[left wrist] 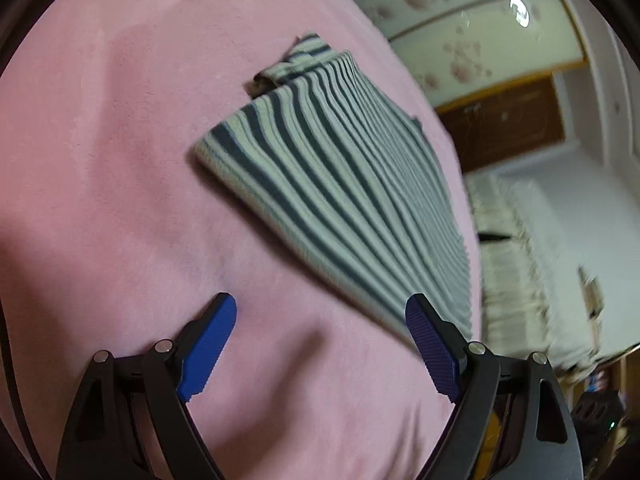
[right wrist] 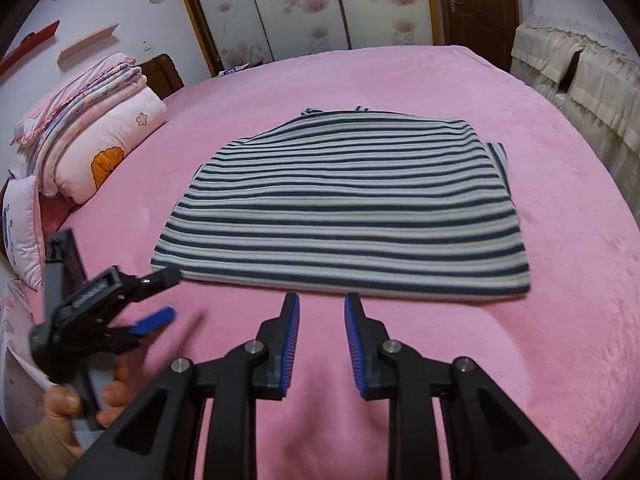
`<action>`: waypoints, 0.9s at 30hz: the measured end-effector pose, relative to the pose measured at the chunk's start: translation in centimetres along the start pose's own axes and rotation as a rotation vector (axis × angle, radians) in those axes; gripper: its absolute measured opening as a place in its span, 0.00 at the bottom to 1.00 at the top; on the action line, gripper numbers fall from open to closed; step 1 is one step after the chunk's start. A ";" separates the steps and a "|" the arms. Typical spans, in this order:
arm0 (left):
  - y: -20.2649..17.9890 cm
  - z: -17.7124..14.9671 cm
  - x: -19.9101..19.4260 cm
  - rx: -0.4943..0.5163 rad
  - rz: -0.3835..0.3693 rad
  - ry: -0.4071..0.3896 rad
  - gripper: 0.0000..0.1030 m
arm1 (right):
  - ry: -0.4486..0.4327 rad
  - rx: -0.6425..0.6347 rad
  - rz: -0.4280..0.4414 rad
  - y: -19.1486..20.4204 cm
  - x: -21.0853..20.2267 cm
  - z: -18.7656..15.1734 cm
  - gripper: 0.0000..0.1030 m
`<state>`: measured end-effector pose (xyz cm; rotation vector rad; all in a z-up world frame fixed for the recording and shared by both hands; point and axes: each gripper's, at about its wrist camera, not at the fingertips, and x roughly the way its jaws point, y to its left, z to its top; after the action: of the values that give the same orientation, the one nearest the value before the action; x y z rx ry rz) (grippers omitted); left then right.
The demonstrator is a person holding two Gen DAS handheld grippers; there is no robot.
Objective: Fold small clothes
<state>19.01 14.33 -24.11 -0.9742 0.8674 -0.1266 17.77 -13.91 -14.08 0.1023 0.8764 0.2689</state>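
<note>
A folded shirt (right wrist: 340,208) with dark and pale stripes lies flat on the pink bed blanket (right wrist: 560,280). My right gripper (right wrist: 322,300) hovers just short of the shirt's near hem, jaws a small gap apart with nothing between them. To the left, a hand (right wrist: 68,404) holds my left gripper (right wrist: 170,296) near the shirt's near left corner, open. In the left wrist view the shirt (left wrist: 340,184) runs diagonally ahead. There the left gripper (left wrist: 320,302) stands wide open over the blanket (left wrist: 120,160), its right finger (left wrist: 428,340) at the shirt's near edge, gripping nothing.
Pillows and folded quilts (right wrist: 100,132) are stacked at the bed's left side. Cloth-covered furniture (right wrist: 580,68) stands off the bed's right edge. Flowered wardrobe doors (right wrist: 312,0) and a brown door (right wrist: 472,0) are behind the bed.
</note>
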 end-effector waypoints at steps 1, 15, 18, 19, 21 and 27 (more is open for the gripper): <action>0.0 0.1 0.1 0.003 -0.014 -0.014 0.83 | -0.004 -0.006 0.001 0.1 0.1 0.1 0.23; -1.1 3.9 5.0 0.002 -0.136 -0.158 0.83 | 0.008 -0.032 0.001 0.9 3.7 0.6 0.23; -1.5 5.0 6.0 -0.016 -0.161 -0.178 0.83 | -0.001 -0.043 -0.007 0.8 4.1 0.8 0.23; -1.6 5.5 6.6 -0.021 -0.169 -0.183 0.83 | -0.005 -0.045 -0.010 0.8 4.2 1.0 0.23; -1.9 6.3 7.2 -0.036 -0.182 -0.190 0.83 | -0.008 -0.044 -0.011 0.7 4.4 1.3 0.23; -2.2 8.0 8.2 -0.076 -0.127 -0.190 0.35 | -0.030 -0.040 -0.017 0.2 5.0 2.5 0.23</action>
<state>30.62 14.68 -25.15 -1.0941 0.6395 -0.1078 22.72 -12.25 -16.16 0.0617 0.8414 0.2685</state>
